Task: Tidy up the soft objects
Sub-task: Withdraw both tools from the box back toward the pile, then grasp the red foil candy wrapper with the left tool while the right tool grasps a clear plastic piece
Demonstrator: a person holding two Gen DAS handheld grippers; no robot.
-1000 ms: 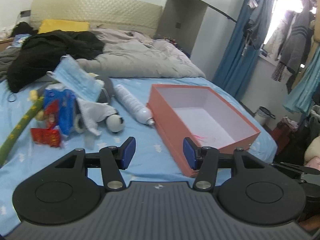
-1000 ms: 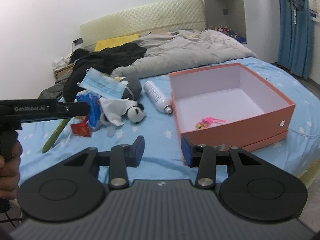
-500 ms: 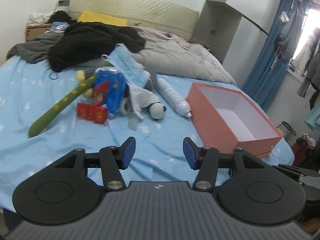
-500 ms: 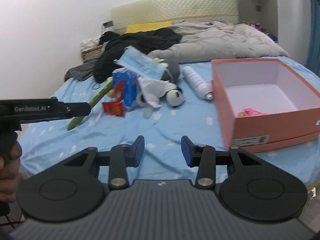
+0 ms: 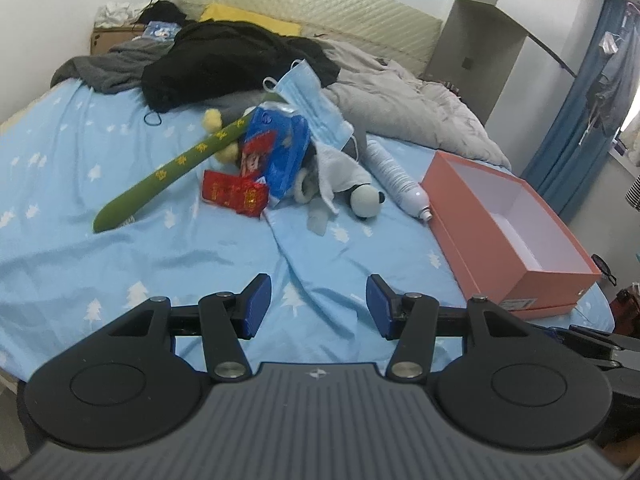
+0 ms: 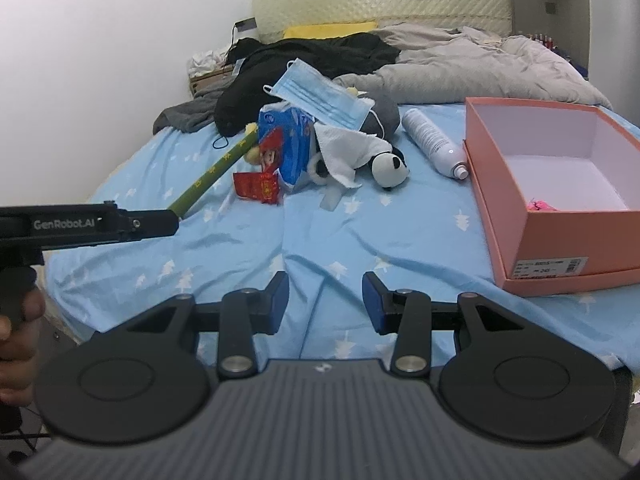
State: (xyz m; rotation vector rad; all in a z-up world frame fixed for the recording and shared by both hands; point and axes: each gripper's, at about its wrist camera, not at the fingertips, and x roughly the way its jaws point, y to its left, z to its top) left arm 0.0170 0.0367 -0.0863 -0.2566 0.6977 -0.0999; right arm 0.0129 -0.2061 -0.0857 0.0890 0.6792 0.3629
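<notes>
Left wrist view: the left gripper [image 5: 316, 306] had its jaws apart, holding nothing. Far ahead lay the panda toy [image 5: 366, 202]. The right gripper [image 6: 323, 300] was empty and apart too.

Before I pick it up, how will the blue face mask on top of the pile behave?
The face mask is thin, so probably very light and floppy. Its ear loop hangs free and may snag. It could easily slide off the pile.

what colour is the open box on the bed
The box is salmon pink outside and white inside, clearest in the right wrist view.
</notes>
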